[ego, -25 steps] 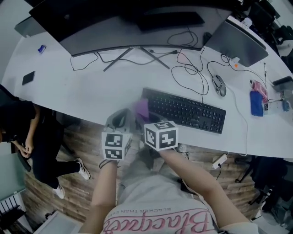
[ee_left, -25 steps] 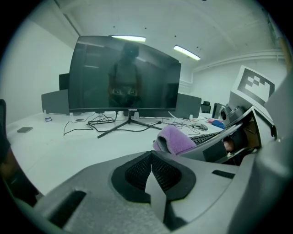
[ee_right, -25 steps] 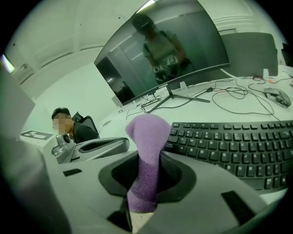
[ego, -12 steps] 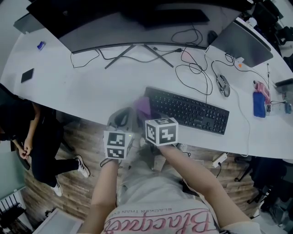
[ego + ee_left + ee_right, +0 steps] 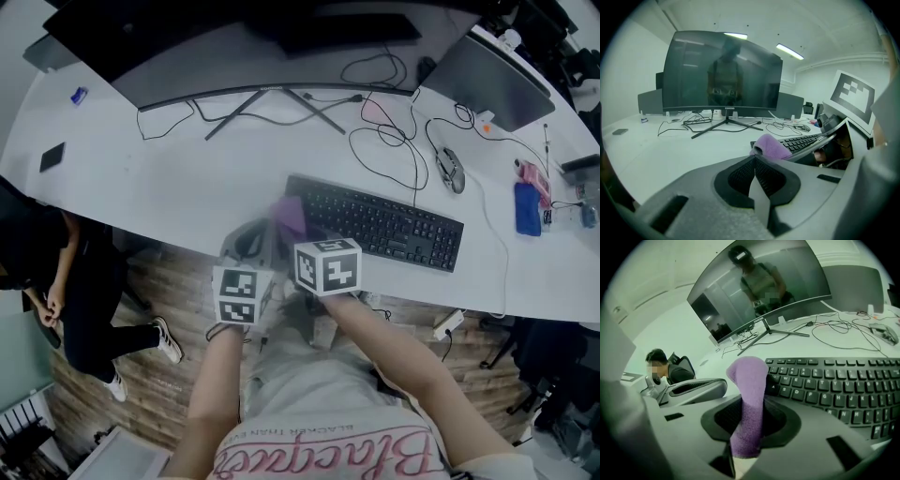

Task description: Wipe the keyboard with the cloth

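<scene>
Head view: on the white desk [image 5: 187,187] a black keyboard [image 5: 375,223] lies at centre right, and a purple cloth [image 5: 291,216] sits at its left end, just above the right gripper [image 5: 302,246]. The left gripper [image 5: 251,240] is just beside it, left of the keyboard. A curved monitor [image 5: 234,47] fills the top of the frame, loose cables [image 5: 394,141] trail behind the keyboard, a mouse [image 5: 450,172] lies at upper right and a blue object [image 5: 527,208] lies at far right. A seated person [image 5: 56,272] shows at lower left, beyond the desk edge

Left gripper view: the jaws are pressed together with nothing between them. The cloth bulges just past their tips, at the keyboard's near end, with the right gripper's marker cube [image 5: 853,97] at right

Right gripper view: the jaws are clamped on the cloth, a fuzzy purple fold that rises upright from between them and curls over at the top, in front of the keyboard's left-hand keys. The left gripper lies at left of frame, the seated person behind it
</scene>
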